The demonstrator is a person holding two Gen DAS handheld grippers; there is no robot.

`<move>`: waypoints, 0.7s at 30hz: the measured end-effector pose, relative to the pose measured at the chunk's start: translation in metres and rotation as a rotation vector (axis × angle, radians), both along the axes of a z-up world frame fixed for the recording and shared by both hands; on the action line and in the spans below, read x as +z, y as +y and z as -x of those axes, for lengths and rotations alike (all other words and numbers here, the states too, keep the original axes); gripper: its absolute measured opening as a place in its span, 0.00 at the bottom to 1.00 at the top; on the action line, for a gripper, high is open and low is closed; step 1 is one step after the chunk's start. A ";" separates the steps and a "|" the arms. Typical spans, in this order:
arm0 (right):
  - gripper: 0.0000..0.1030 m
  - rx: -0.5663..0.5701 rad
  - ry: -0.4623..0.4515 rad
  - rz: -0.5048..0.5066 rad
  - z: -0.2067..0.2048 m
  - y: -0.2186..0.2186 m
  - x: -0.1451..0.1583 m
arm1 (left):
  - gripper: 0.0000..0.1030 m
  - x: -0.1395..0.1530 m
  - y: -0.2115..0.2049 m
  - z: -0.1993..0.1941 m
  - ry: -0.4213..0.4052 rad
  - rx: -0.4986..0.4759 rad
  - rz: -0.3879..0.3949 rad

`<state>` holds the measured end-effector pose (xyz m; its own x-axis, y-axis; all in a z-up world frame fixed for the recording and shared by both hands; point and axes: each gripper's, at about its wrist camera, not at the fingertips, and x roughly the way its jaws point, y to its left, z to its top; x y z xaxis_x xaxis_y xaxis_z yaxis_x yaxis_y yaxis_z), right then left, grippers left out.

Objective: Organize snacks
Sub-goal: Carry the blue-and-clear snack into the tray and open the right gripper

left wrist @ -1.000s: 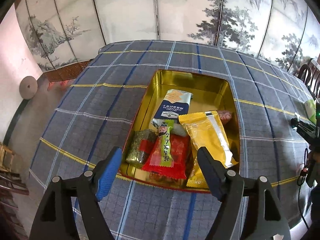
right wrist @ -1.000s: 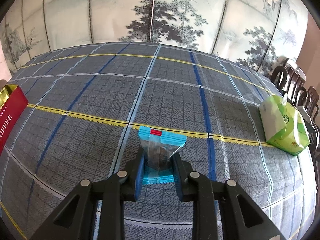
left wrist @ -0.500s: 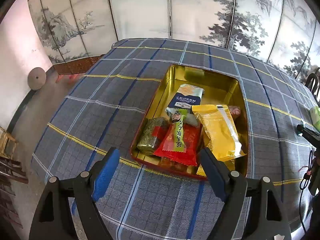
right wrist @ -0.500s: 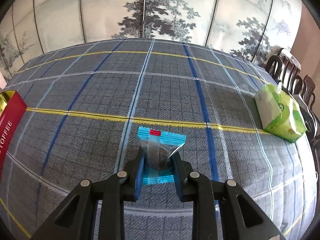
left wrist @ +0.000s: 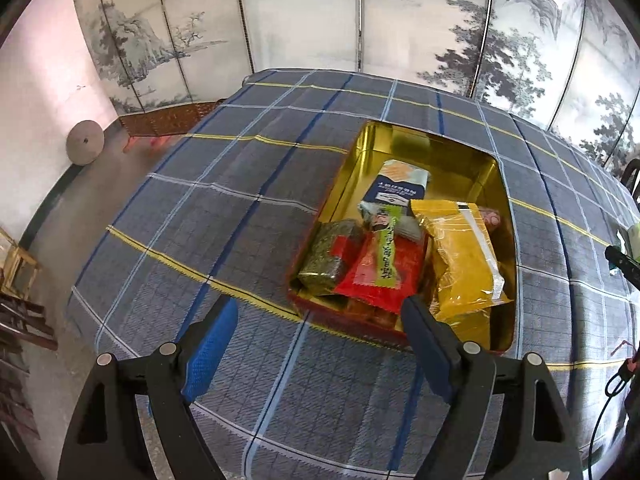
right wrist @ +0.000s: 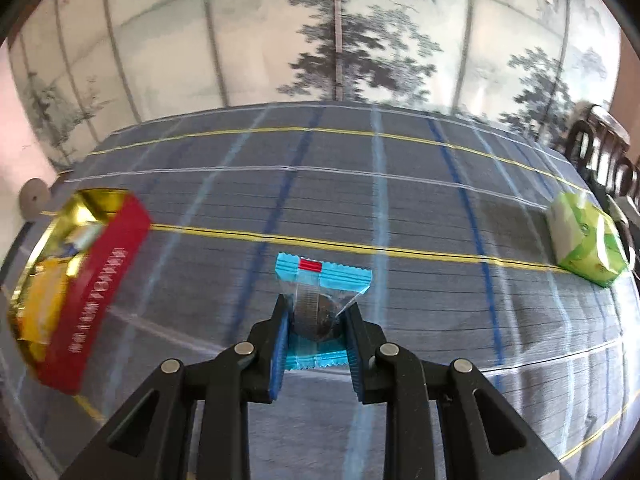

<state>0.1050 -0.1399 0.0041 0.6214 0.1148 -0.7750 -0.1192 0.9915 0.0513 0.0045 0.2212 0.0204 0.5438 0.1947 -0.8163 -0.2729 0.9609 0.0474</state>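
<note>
A red tin with a gold inside stands on the plaid tablecloth and holds several snack packets, among them a yellow bag, a red packet and a navy packet. My left gripper is open and empty above the cloth, just in front of the tin's near wall. My right gripper is shut on a blue-edged clear snack packet and holds it above the cloth. The tin shows at the left of the right wrist view.
A green tissue pack lies at the table's right edge, with dark chairs behind it. A painted folding screen stands behind the table. The floor drops off at the table's left edge.
My right gripper has swung left with the blue packet, bringing the tin into its view. My left gripper has drawn back and left, so the tin sits further right.
</note>
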 end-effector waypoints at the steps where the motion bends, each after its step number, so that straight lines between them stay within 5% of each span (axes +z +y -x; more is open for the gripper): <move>1: 0.25 0.020 -0.006 -0.008 0.003 0.011 0.004 | 0.79 0.000 0.001 0.001 -0.001 0.004 0.000; 21: 0.25 0.329 -0.011 -0.083 0.044 0.173 0.027 | 0.79 0.001 0.035 0.031 -0.001 0.081 -0.008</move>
